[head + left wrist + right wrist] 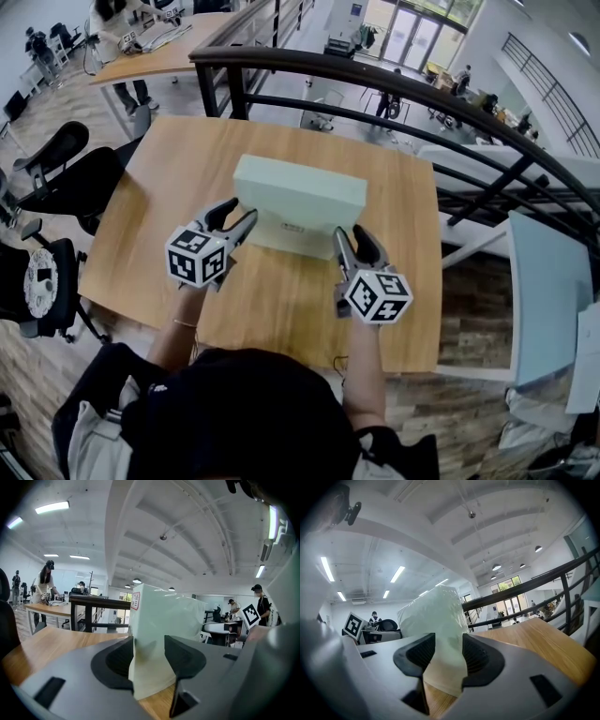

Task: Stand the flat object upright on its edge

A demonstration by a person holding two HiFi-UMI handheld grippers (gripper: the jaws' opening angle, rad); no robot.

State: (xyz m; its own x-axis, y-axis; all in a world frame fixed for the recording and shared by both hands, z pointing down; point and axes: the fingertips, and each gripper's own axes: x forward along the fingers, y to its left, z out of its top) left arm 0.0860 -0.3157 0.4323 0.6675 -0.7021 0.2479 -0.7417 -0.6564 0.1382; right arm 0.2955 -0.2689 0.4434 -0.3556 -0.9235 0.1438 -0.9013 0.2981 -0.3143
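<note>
Table (159, 178), bearing box (298, 195) upright at centre, left gripper (234, 214) astride its left end and right gripper (352, 236) astride its right end from the near side; railing (375, 75) behind far edge; chairs (66, 178) left; second table (164, 58) far left.

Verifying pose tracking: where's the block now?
Head view: the block sits in the middle of the table, with the left gripper clamped on its left end and the right gripper on its right end.
</note>
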